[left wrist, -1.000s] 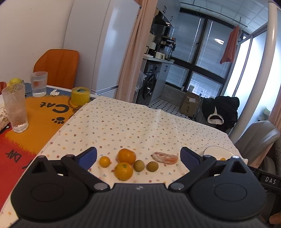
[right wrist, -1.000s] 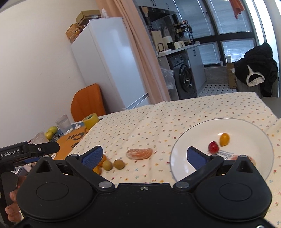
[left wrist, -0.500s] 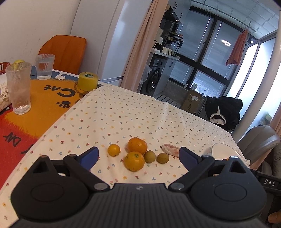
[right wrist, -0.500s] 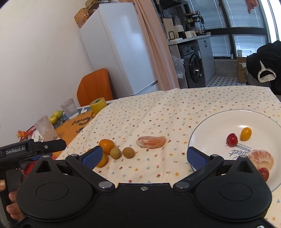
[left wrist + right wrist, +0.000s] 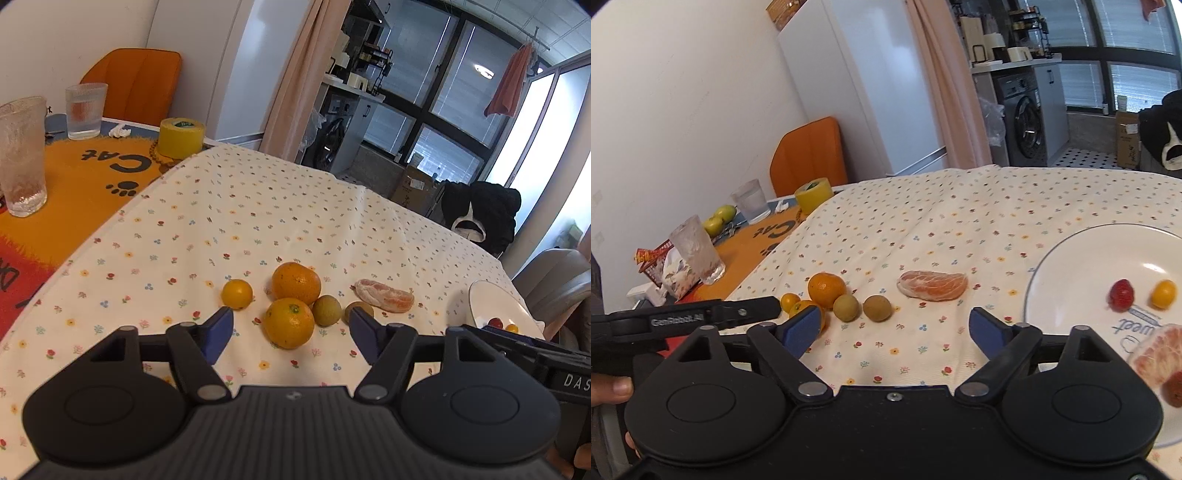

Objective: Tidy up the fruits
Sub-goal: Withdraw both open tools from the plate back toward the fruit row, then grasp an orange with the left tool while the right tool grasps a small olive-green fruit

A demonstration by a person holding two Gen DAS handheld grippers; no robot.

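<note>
While both grippers hang over the near edge of the table, neither one holds any fruit. The left gripper (image 5: pixel 291 328) has come down and forward, so the fruit looks bigger and closer than it did a second ago, and its blue fingers have drawn a little closer together, though there is still a wide gap with nothing in it. Just past that gap sits an orange (image 5: pixel 289 323), right in line with it. Touching it behind is a second orange (image 5: pixel 296 283), with a small orange (image 5: pixel 237 294) to the left and two brown fruits (image 5: pixel 327 310) to the right. A peeled piece (image 5: pixel 384 294) lies a bit further right on the cloth (image 5: pixel 258 206). The right gripper (image 5: pixel 895 328) has moved too and now looks more toward the loose fruit, with its fingers spread wide and empty. At the right edge of the table is the plate (image 5: pixel 1071 266), which already holds a strawberry (image 5: pixel 1122 294), a tiny yellow fruit (image 5: pixel 1163 294) and some peeled fruit (image 5: pixel 1160 350). I think the left gripper is getting ready to grab the near orange, and the loose fruit still has to go to the plate. Far back, near the left corner, stand two glasses (image 5: pixel 22 155) and a yellow roll (image 5: pixel 181 136).
</note>
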